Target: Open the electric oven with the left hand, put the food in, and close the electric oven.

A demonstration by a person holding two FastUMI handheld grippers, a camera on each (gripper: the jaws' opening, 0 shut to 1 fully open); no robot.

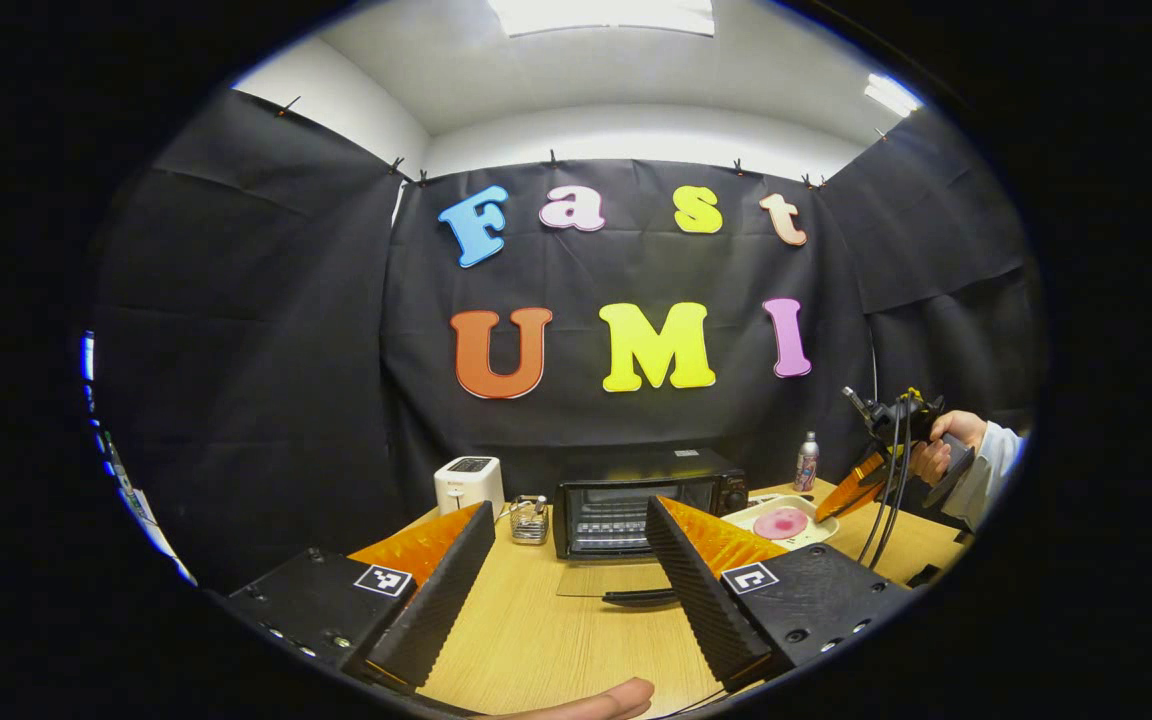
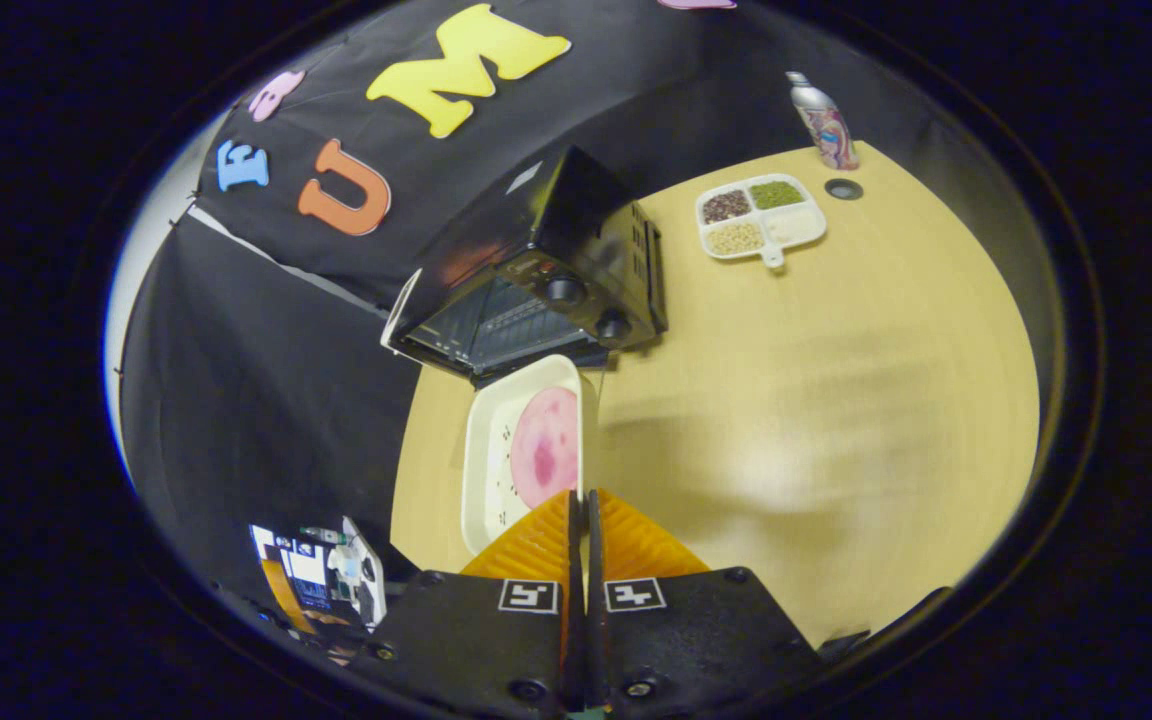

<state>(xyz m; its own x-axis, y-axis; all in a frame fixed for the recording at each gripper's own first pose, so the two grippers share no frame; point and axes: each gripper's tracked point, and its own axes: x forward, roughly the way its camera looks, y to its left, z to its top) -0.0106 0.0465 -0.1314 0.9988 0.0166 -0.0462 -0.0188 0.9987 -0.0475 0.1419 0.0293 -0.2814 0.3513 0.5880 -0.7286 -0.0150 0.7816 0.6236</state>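
Left gripper view
Left tool (image 1: 561, 560): fingers spread wide apart, holding nothing, above the tabletop (image 1: 556, 640).
Oven (image 1: 646, 498): at the back, door (image 1: 616, 578) folded down flat.
Tray (image 1: 781, 522): with pink food (image 1: 782, 522), just right of the oven.
Extras: white toaster (image 1: 468, 484), wire basket (image 1: 529, 519), bottle (image 1: 807, 462).

Right gripper view
Right tool (image 2: 582, 515): fingers pressed together on the tray's near rim.
Tray (image 2: 496, 450): beside the oven (image 2: 536, 270).
Extras: four-part dish (image 2: 758, 217) of grains, well apart.
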